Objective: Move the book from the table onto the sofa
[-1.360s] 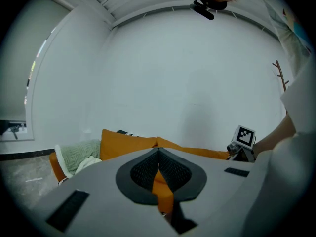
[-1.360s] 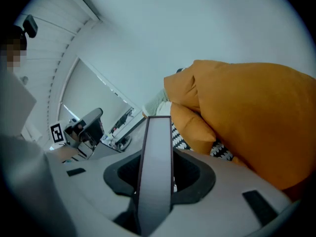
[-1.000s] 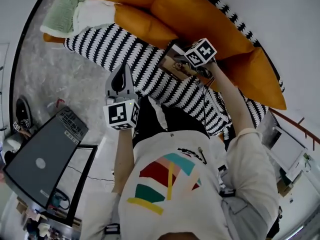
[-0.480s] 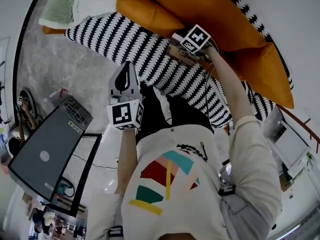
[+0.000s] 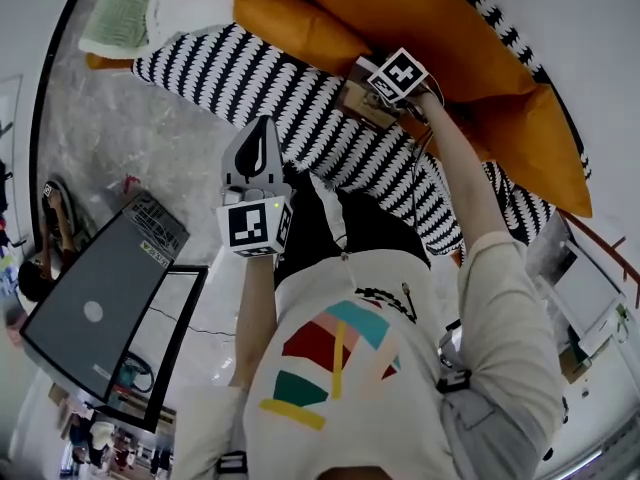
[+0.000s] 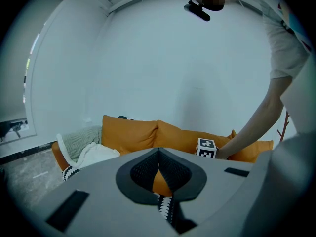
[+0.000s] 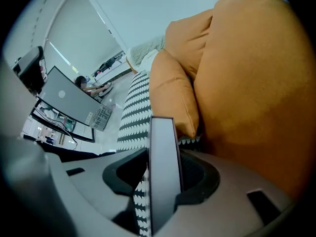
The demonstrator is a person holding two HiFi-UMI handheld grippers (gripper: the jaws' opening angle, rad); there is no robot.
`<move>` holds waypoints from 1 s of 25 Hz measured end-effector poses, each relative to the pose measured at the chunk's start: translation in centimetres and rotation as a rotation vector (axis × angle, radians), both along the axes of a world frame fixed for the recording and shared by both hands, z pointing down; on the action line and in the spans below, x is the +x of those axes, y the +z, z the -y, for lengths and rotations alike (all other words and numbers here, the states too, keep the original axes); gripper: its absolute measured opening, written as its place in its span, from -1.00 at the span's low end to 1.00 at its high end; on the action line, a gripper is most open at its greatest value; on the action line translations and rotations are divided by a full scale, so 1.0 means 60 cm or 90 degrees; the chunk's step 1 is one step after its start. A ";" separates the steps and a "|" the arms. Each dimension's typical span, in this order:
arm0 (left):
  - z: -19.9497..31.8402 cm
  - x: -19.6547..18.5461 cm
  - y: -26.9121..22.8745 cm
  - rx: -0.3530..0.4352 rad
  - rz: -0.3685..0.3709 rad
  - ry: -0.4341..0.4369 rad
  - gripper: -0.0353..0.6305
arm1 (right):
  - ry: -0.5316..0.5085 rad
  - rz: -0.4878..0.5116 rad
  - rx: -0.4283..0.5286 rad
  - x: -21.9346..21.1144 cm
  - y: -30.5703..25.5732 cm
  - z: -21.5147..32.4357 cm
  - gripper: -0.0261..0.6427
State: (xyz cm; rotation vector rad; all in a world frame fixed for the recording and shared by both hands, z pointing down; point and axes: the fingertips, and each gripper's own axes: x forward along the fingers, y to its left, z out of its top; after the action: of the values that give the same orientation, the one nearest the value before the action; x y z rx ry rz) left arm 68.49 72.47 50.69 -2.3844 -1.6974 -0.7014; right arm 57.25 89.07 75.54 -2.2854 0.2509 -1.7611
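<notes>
Lower centre of the right gripper view: the book (image 7: 163,152) stands edge-on, pinched between the right gripper (image 7: 159,179)'s jaws, over the sofa (image 7: 247,83)'s striped cover (image 7: 132,113). The left gripper (image 6: 159,156)'s jaws press together, empty.

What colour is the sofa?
The sofa is orange. It shows best in the right gripper view.
</notes>
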 end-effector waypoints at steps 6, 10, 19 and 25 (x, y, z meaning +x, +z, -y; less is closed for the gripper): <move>-0.006 0.000 -0.017 -0.013 -0.007 0.006 -0.88 | 0.046 -0.048 -0.095 0.013 -0.022 -0.044 -0.21; -0.013 -0.014 -0.037 -0.028 -0.018 0.015 -0.88 | 0.076 -0.084 -0.112 0.023 -0.057 -0.071 -0.10; -0.052 -0.055 -0.107 -0.097 -0.052 0.048 -0.88 | 0.147 -0.232 -0.146 0.027 -0.227 -0.120 -0.10; -0.087 -0.100 -0.148 -0.137 -0.057 0.065 -0.88 | 0.287 -0.358 -0.138 -0.039 -0.381 -0.122 -0.10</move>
State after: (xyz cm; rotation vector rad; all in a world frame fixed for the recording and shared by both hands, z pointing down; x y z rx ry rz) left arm 62.47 77.70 41.79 -2.4009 -1.9288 -0.4096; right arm 54.93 96.39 52.67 -2.6744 -0.3532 -0.9497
